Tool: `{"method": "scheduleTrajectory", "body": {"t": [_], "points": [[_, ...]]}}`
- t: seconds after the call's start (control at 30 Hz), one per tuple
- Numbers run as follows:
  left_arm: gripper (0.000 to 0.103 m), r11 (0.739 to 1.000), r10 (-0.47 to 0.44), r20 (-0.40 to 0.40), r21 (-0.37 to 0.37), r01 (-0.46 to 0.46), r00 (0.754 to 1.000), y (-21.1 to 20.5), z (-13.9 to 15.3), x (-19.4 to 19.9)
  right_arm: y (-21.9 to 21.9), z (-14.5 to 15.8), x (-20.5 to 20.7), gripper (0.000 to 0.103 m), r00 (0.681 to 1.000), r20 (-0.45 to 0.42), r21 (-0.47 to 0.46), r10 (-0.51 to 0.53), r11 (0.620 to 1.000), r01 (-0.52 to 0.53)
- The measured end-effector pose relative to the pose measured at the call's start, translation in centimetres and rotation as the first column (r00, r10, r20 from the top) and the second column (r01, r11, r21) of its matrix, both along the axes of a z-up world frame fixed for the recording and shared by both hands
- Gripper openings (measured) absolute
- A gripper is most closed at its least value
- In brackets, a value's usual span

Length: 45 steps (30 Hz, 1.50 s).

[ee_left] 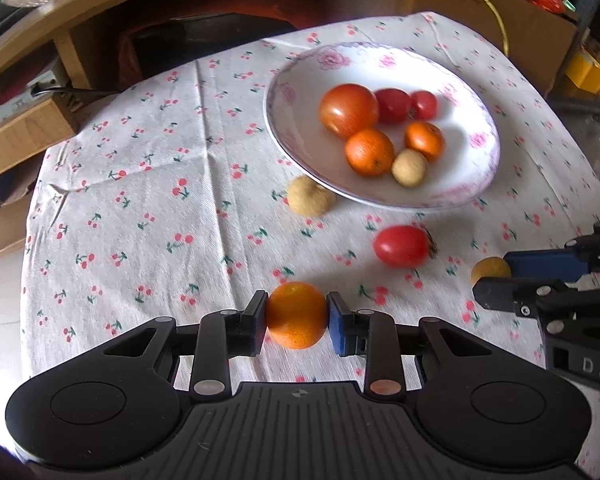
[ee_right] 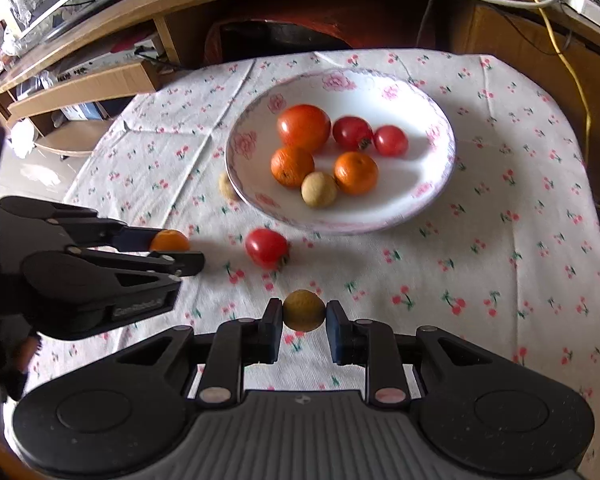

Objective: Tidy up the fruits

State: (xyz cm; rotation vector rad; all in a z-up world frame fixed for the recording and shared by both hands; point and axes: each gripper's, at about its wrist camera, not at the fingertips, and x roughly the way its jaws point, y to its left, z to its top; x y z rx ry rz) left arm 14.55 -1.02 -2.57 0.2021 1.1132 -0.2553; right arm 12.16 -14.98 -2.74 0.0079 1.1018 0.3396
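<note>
Currently, both tongs are loaded. The left tongs (ee_left: 297, 316) are clamped on a small orange (ee_left: 297, 315), held above the cloth-covered surface (ee_left: 160, 200) near its front edge. The right tongs (ee_right: 303, 312) are clamped on a small tan fruit (ee_right: 304, 310), likewise held above the cloth in front of the plate (ee_right: 440, 168). Each fruit is gripped at its widest part by the two pads, with no visible slack.

The plate sits toward the back of the surface and already carries one large tomato (ee_right: 303, 127), two small tomatoes, two oranges and one tan fruit. Two items are not yet collected: a small tomato (ee_right: 266, 248) lying loose on the cloth in front of the plate, and another tan fruit (ee_left: 310, 199) resting against the plate's near-left rim.

Probable faults from this point:

- Round, smooth fruit can slip or pop out of flat pads if the grip loosens during travel.
- Released from too high, either fruit is likely to roll, strike the fruit already plated, or bounce over the shallow rim.
- Both tongs approach one plate from adjacent sides; simultaneous delivery risks collision.
- A low path could knock the loose tomato across the cloth.
</note>
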Motion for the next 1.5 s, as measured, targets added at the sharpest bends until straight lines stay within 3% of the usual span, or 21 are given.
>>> {"method": "scheduleTrajectory", "body": {"t": [0.2,0.43,0.77,0.87,1.23,1.5], "points": [[0.039,0.996,-0.082,-0.014,0.041,0.082,0.997,-1.1,-0.2,-2.0,0.1,-1.0,-1.4,0.025,0.999,-0.029,-0.056,0.013,0.998,-0.015],[0.039,0.992,-0.113,-0.019,0.061,0.114,0.993,-1.7,-0.5,-2.3,0.4,-1.4,-1.7,0.025,1.000,-0.016,-0.071,0.008,0.997,-0.009],[0.040,0.993,-0.113,-0.022,0.025,0.113,0.993,-1.0,-0.4,-2.4,0.7,-1.9,-1.2,0.026,0.999,-0.033,-0.056,0.011,0.998,-0.013],[0.039,0.991,-0.125,-0.009,0.046,0.126,0.992,-1.5,-0.3,-2.7,0.9,-1.7,-1.0,0.026,0.999,-0.034,-0.042,0.012,0.999,-0.014],[0.039,0.995,-0.096,-0.015,0.040,0.096,0.995,-2.1,0.9,-1.4,1.5,0.3,0.7,0.026,0.999,0.036,-0.046,0.036,0.998,-0.034],[0.039,0.998,-0.069,0.017,0.012,0.069,0.997,-2.7,2.4,0.5,0.1,1.6,2.1,0.026,0.998,0.064,-0.024,-0.014,1.000,0.015]]}}
